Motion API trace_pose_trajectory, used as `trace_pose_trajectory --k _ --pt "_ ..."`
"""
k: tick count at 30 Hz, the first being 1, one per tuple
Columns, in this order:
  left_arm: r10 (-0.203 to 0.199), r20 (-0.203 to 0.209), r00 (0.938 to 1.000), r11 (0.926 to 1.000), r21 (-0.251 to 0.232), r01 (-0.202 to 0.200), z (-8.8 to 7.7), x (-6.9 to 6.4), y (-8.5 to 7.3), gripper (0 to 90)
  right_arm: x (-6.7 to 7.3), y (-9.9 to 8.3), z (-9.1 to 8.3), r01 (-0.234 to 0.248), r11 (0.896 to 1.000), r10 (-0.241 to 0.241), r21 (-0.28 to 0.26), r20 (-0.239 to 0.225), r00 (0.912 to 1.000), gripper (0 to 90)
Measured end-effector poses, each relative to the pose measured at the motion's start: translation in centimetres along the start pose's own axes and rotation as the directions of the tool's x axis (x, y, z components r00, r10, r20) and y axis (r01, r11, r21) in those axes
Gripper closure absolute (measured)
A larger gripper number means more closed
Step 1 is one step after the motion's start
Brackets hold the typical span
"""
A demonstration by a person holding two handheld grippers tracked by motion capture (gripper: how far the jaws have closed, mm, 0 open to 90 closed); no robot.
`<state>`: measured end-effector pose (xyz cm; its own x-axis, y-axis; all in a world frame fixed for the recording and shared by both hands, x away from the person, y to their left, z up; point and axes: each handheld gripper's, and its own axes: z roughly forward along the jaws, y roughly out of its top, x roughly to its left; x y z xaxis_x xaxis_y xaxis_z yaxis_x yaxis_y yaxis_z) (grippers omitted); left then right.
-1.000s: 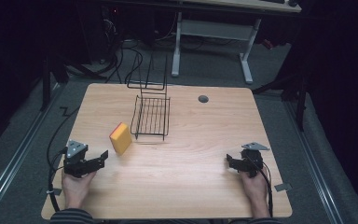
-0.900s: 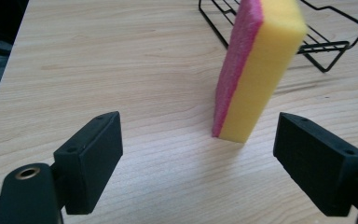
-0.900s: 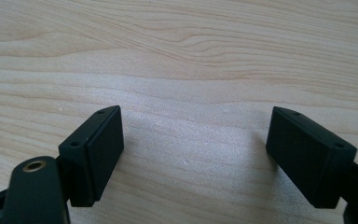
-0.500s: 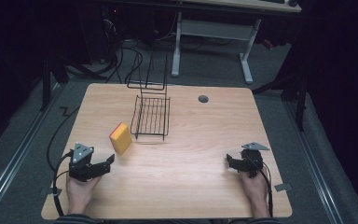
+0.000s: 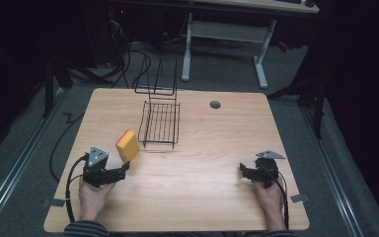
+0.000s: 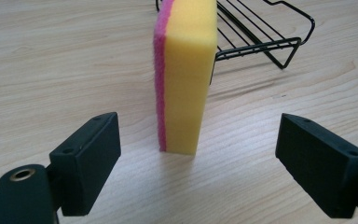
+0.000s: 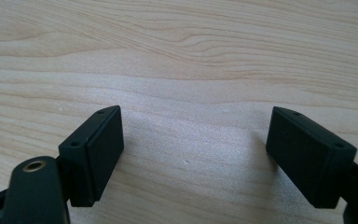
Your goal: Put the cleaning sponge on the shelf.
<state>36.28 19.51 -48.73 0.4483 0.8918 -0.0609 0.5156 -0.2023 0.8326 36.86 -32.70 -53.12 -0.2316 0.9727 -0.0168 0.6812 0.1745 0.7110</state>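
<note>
A yellow sponge (image 5: 128,144) with a pink scouring side stands on edge on the wooden table (image 5: 212,148), left of centre. In the left gripper view the sponge (image 6: 184,79) rises just ahead of the wide-apart jaws, untouched by either. My left gripper (image 5: 124,169) is open and sits just short of the sponge, pointing at it. A black wire rack (image 5: 160,121) stands behind the sponge; part of the rack (image 6: 265,39) shows past it. My right gripper (image 5: 243,172) rests open near the right front of the table, with bare wood between its jaws (image 7: 196,149).
A round grommet hole (image 5: 215,104) sits near the table's far edge. Cables (image 5: 74,128) trail off the left side onto the floor. A white desk frame (image 5: 227,34) stands beyond the table. Small grey tabs (image 5: 296,198) lie at the front corners.
My left gripper has moved forward and to the right, closing in on the sponge. The right gripper has stayed where it was.
</note>
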Motion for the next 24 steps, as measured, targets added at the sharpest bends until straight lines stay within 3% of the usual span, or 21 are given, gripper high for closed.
trace_pose_trajectory --k 15,24 --pt "-0.020 -0.002 0.9998 0.9995 0.025 0.020 2.0 0.3 1.0 15.4 0.0 0.0 0.0 0.002 1.000 -0.002 -0.001 0.000 1.0000 19.1" --pt "-0.053 -0.009 0.9986 0.9980 0.034 0.053 3.1 0.8 1.0 18.4 0.0 0.0 0.0 0.002 1.000 -0.002 -0.001 -0.001 1.0000 19.0"
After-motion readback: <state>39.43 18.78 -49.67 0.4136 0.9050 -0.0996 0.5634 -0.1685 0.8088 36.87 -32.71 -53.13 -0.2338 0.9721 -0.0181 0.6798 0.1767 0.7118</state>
